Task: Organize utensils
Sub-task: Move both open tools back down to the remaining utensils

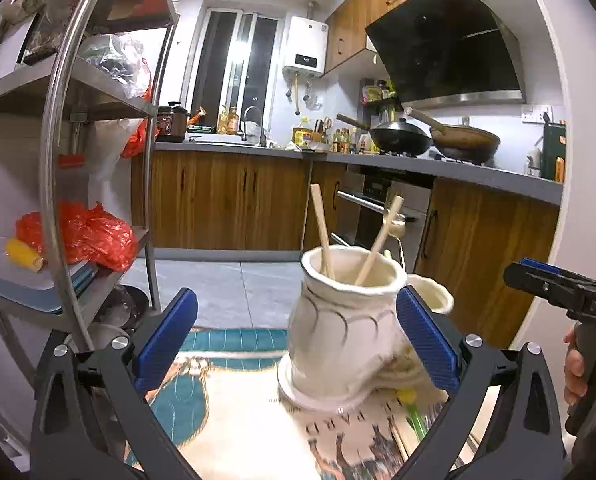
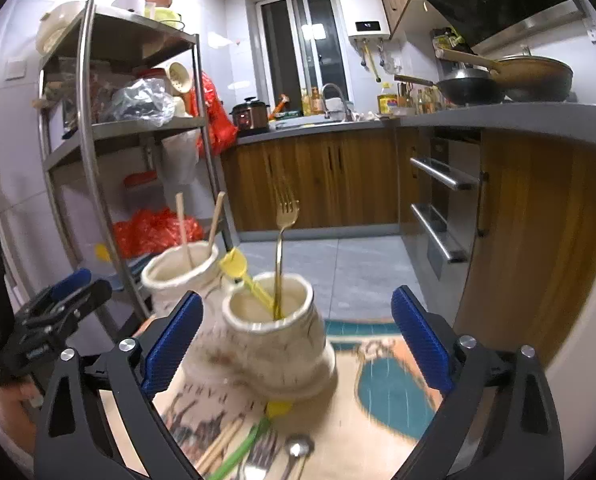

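Two cream ceramic jars stand side by side on a patterned cloth. One jar (image 1: 345, 320) (image 2: 178, 276) holds two wooden chopsticks (image 1: 321, 228) (image 2: 184, 232). The other jar (image 2: 278, 344) (image 1: 433, 292) holds a gold fork (image 2: 284, 240) and a yellow spoon (image 2: 238, 268). My left gripper (image 1: 298, 332) is open, its jaws either side of the chopstick jar, empty. My right gripper (image 2: 298, 336) is open around the fork jar, empty. Loose utensils lie on the cloth in front of the jars: chopsticks (image 2: 222, 444), a green-handled utensil (image 2: 246, 444) (image 1: 415, 416), a metal spoon (image 2: 298, 450).
A steel shelf rack (image 1: 58, 160) (image 2: 86, 140) with bags and dishes stands at the left. Wooden cabinets (image 1: 226, 196) and an oven (image 2: 441, 208) run along the back and right, with woks (image 1: 401, 136) on the counter. The patterned cloth (image 1: 226, 420) covers the table.
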`<state>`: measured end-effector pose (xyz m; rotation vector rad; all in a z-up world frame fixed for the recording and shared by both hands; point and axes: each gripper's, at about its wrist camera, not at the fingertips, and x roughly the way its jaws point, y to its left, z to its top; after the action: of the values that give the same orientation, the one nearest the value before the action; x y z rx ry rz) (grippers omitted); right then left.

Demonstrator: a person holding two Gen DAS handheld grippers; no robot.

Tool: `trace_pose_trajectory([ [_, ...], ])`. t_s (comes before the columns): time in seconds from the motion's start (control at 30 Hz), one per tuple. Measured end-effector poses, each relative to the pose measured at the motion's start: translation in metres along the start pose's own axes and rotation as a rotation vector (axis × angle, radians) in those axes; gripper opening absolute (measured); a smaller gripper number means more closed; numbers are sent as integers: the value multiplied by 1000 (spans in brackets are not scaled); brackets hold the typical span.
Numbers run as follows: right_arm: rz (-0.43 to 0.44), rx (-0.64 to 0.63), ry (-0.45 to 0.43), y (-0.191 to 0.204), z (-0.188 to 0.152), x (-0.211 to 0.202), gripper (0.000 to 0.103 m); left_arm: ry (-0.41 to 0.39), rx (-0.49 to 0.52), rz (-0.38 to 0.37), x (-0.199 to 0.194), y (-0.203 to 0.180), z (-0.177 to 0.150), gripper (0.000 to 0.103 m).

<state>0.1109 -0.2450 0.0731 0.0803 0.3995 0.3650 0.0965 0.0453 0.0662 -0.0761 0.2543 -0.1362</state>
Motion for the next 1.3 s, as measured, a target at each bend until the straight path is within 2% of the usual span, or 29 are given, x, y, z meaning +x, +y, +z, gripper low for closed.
trace_pose_trajectory([
  [0.17,-24,-4,71,-1,-21,-18,97,42,26,0,-22,-10,-5,98],
  [0.47,-60,13,172,-9,-55,-39,97,171,47,-34,-42,-29,-28,98],
  [0.57,-75,4,203,-11,-64,-41,97,239,58,-53,-37,-40,-45,98],
  [0.77,-82,-4,267,-14,-84,-43,97,377,92,-42,-20,-53,-75,98],
  [1.17,-92,-25,348,-16,-104,-34,97,522,178,-35,1,-67,-110,97],
  [1.3,-96,-45,371,-13,-109,-28,97,558,203,-25,6,-69,-118,92],
])
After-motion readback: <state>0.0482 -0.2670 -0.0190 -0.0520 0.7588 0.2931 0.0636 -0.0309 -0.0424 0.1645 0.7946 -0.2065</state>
